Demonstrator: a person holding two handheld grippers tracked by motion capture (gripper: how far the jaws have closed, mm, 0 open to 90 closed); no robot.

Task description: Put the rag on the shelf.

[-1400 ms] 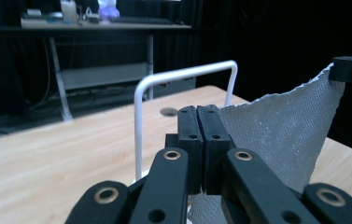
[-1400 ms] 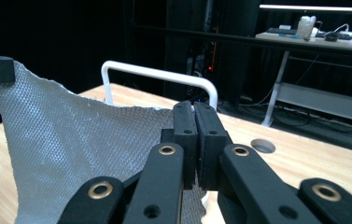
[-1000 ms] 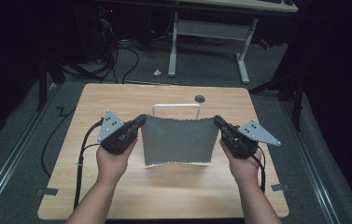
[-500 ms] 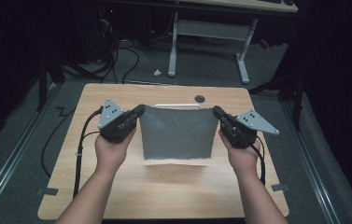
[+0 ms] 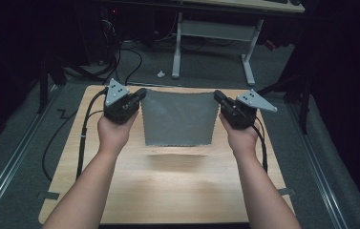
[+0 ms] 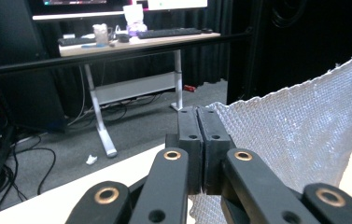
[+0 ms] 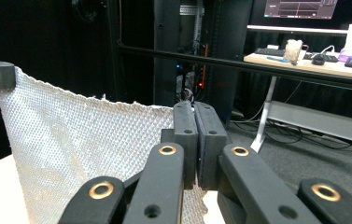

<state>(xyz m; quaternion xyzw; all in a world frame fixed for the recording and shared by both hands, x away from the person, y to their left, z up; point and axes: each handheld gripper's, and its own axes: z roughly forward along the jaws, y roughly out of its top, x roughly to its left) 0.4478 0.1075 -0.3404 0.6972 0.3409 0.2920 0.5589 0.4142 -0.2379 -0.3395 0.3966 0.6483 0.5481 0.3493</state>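
Dark floor and cables are surrounding the table, where the high view is showing the grey cloth hanging stretched between both hands, its lower edge clear of the wood. Each gripper view is adding the pinch itself: the left gripper and right gripper are each clamping an upper corner with jaws pressed together, plus a desk with a keyboard behind. Since a second ago, the cloth is being held higher and farther forward, now flatter
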